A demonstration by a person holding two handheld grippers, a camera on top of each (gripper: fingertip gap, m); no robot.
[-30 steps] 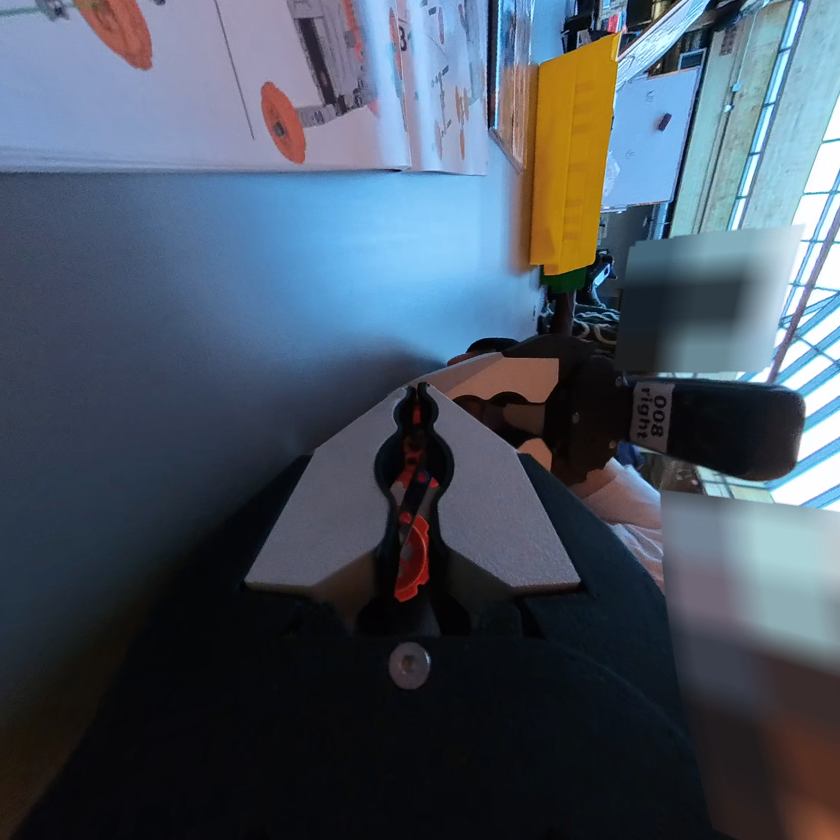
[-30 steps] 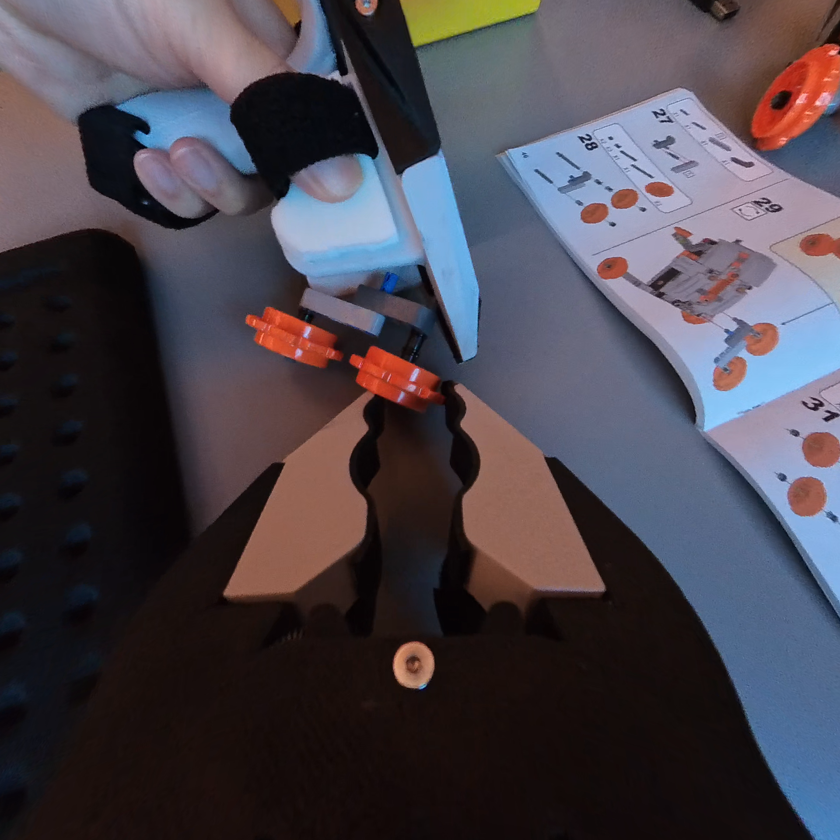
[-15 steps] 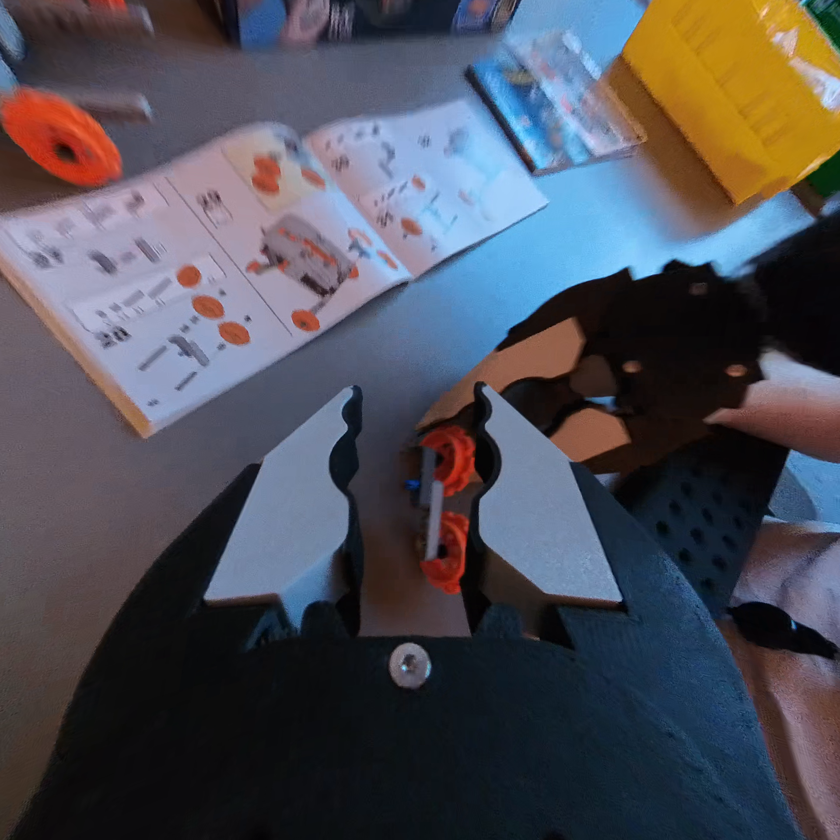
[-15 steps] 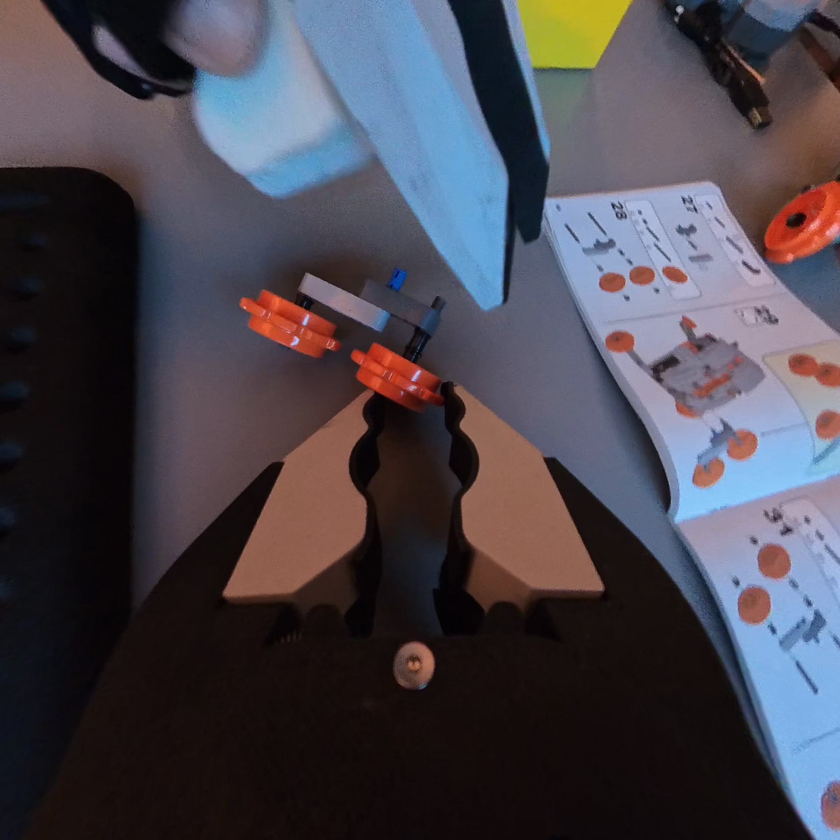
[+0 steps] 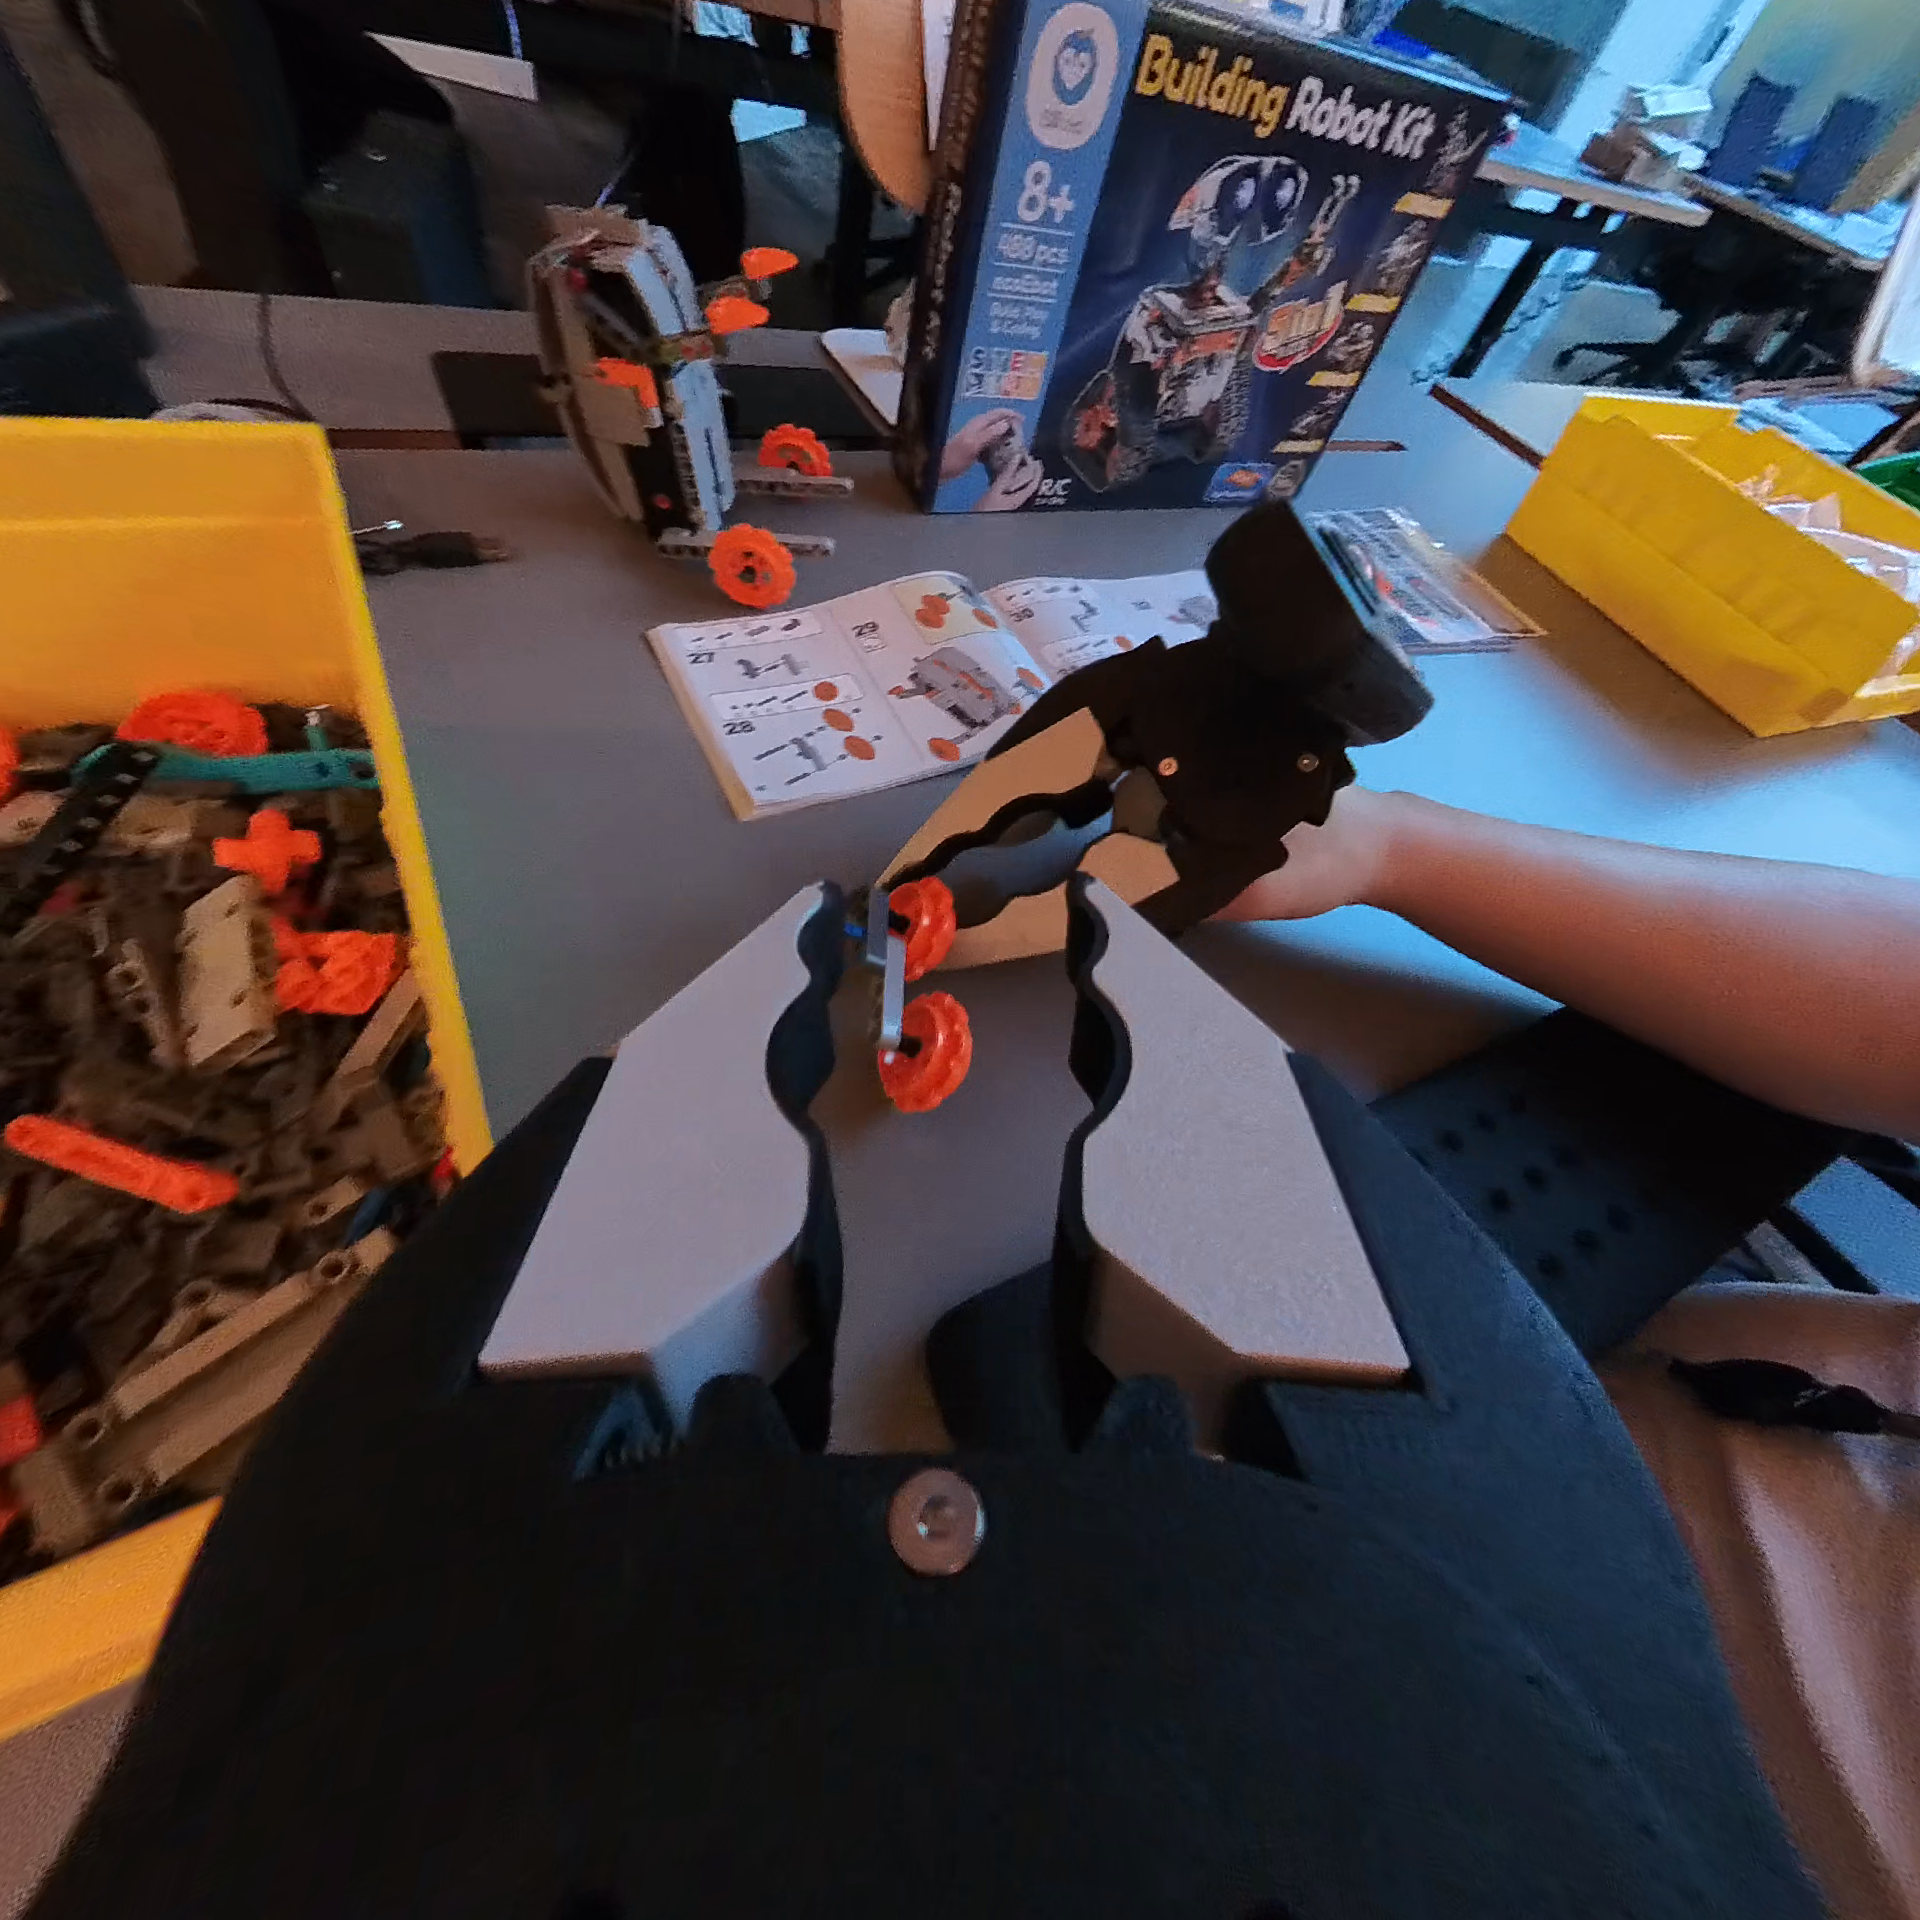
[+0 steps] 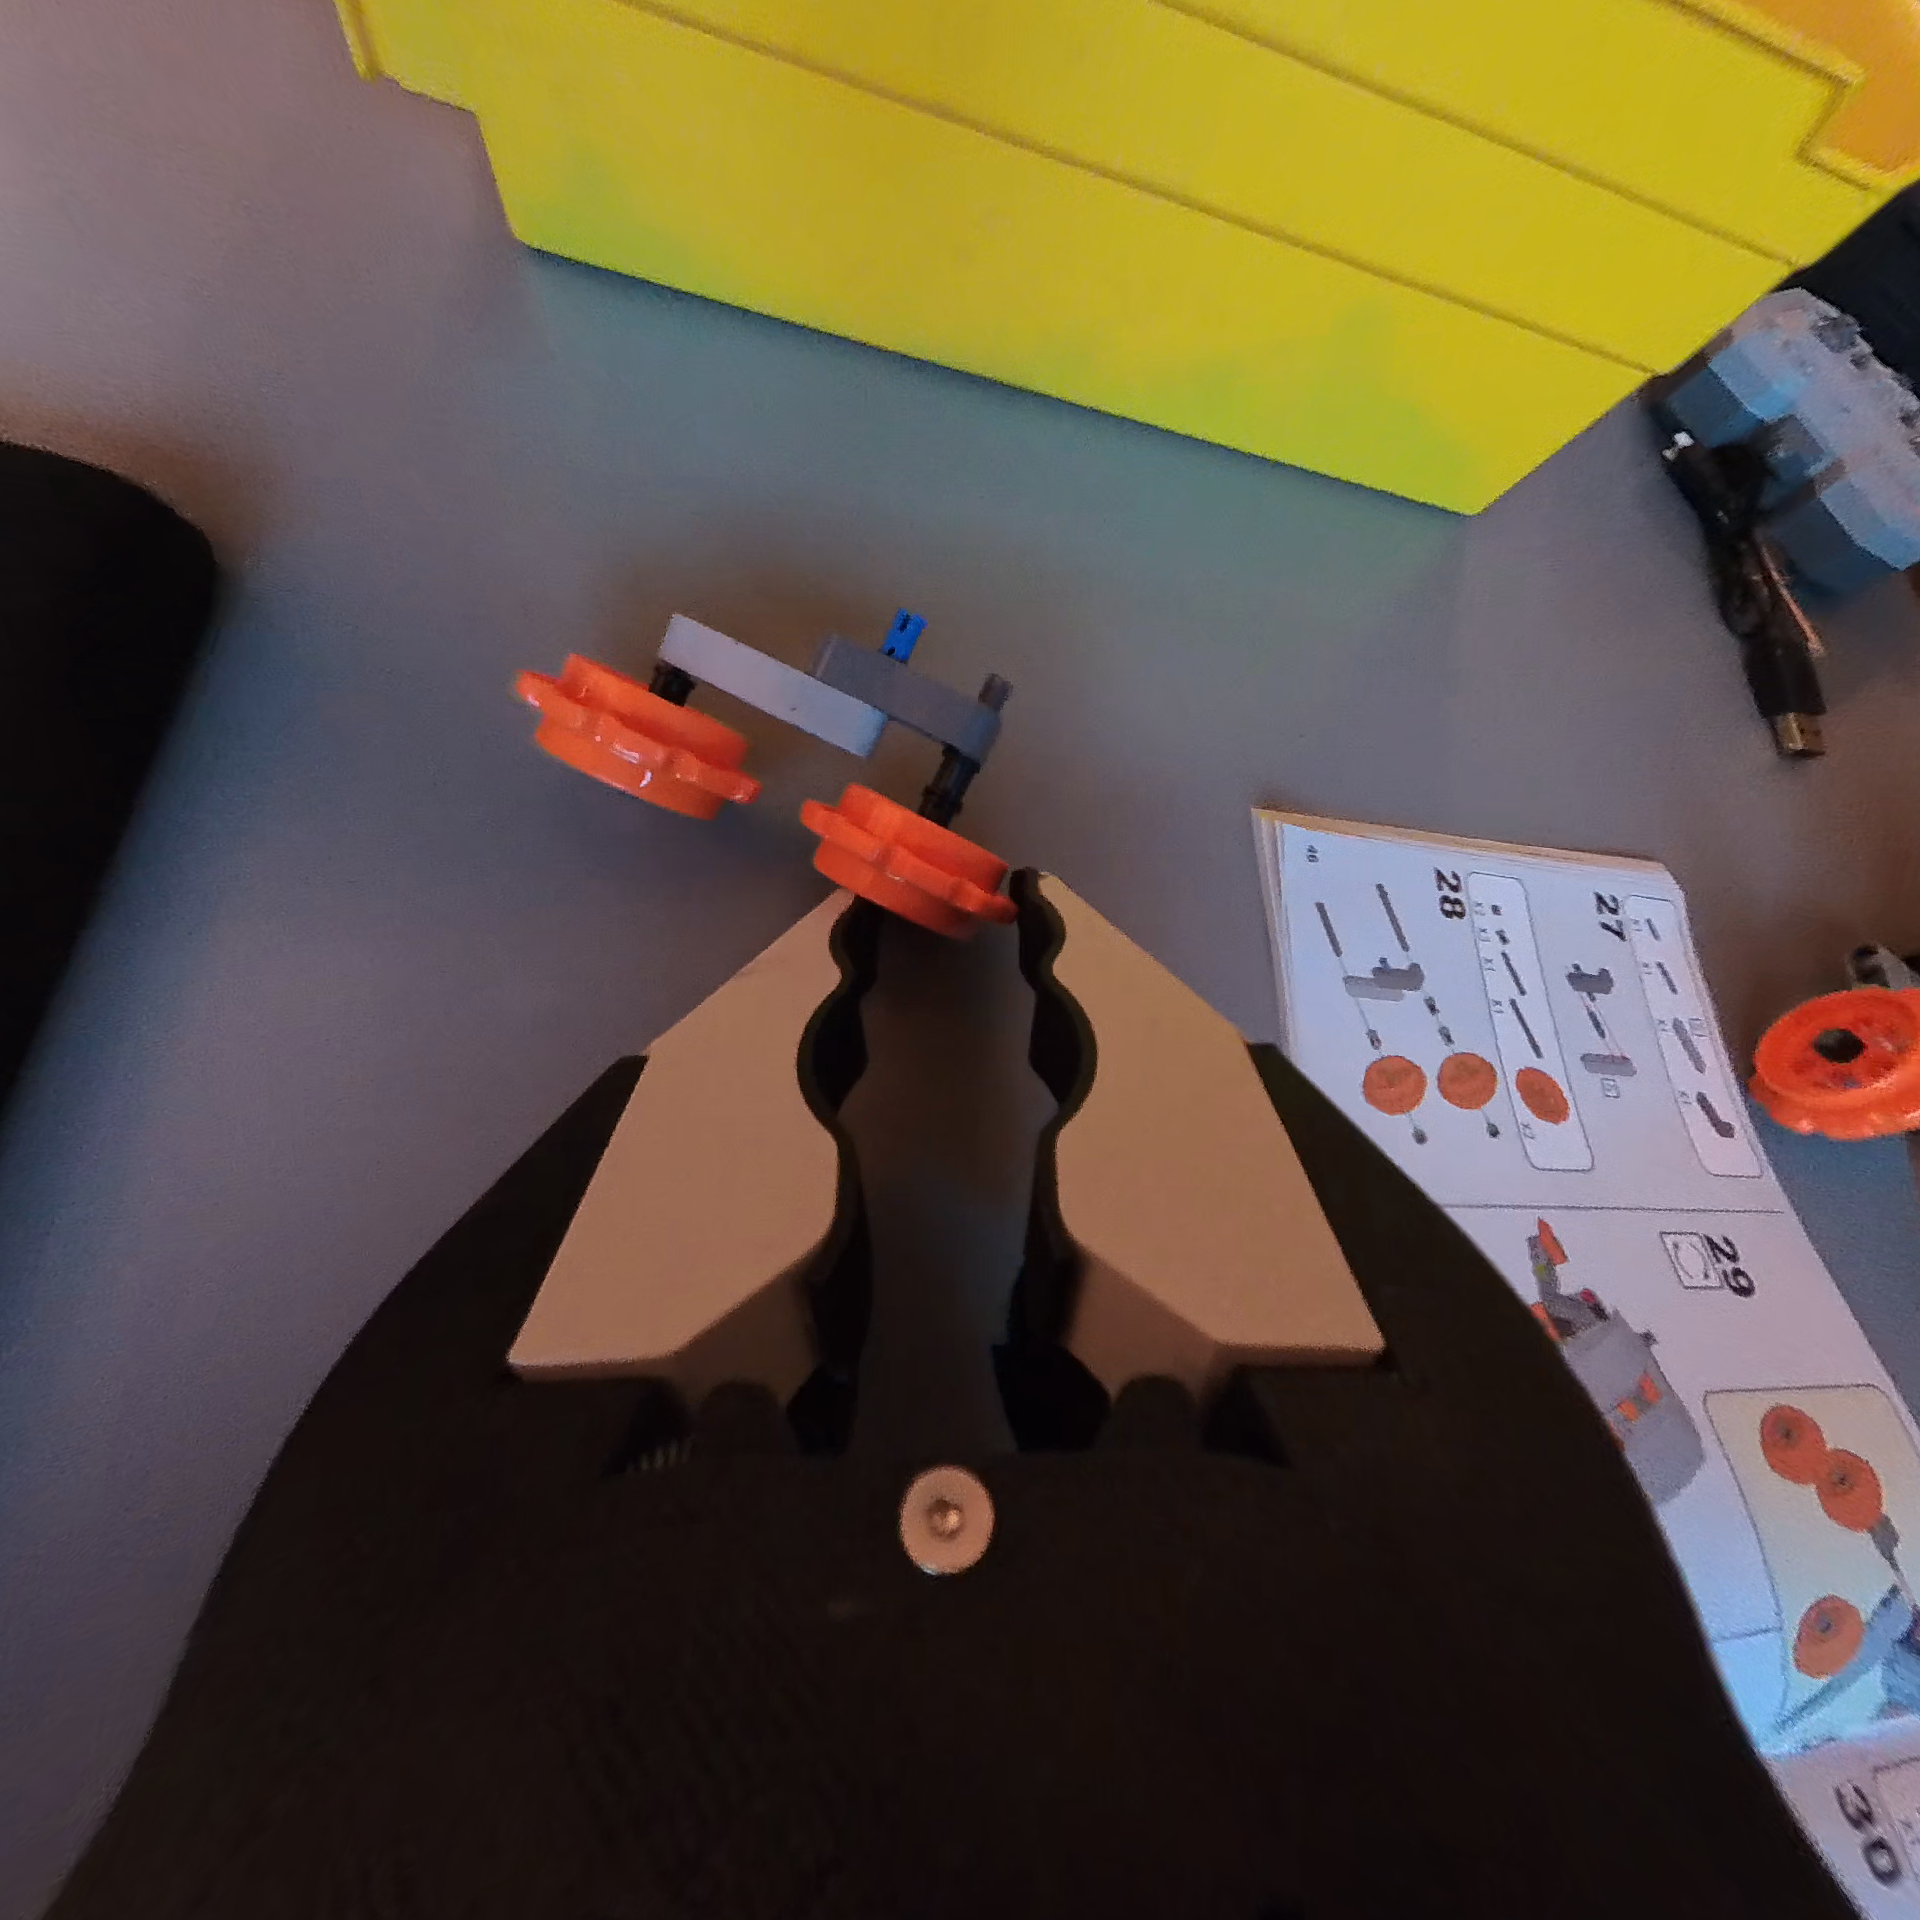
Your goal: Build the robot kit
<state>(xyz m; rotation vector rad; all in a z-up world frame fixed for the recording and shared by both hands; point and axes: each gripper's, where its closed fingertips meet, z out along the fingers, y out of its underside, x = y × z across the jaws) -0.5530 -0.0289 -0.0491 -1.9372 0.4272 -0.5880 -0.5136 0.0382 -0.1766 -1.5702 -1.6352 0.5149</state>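
A small assembly (image 6: 831,696) of grey beams, a blue pin and two orange wheels hangs just above the grey table. My right gripper (image 6: 940,894) is shut on the nearer orange wheel (image 6: 904,862), which sits pinched between its tips. In the left wrist view, my left gripper (image 5: 956,904) is open and empty. The assembly (image 5: 904,997) sits between its fingertips, close to the left finger, without being gripped. The right gripper (image 5: 1091,831) shows there too, coming in from the right and holding the far wheel (image 5: 920,925). A person's forearm (image 5: 1610,935) is behind it.
A yellow bin (image 5: 208,520) full of loose parts stands at the left and also shows in the right wrist view (image 6: 1039,260). An open instruction booklet (image 5: 831,707), a kit box (image 5: 1195,260), a partly built model (image 5: 644,384) and another yellow bin (image 5: 1714,603) lie beyond. A loose orange wheel (image 6: 1839,1060) lies by the booklet (image 6: 1558,1039). My hands' fingertips stand some 15 cm from each other. My left tips are about 35 cm from the partly built model (image 5: 644,384), my right tips only 25 cm.
My left gripper was shut on the assembly, then opened, let go and drew back out of the right wrist view. My right gripper kept its hold on the wheel.
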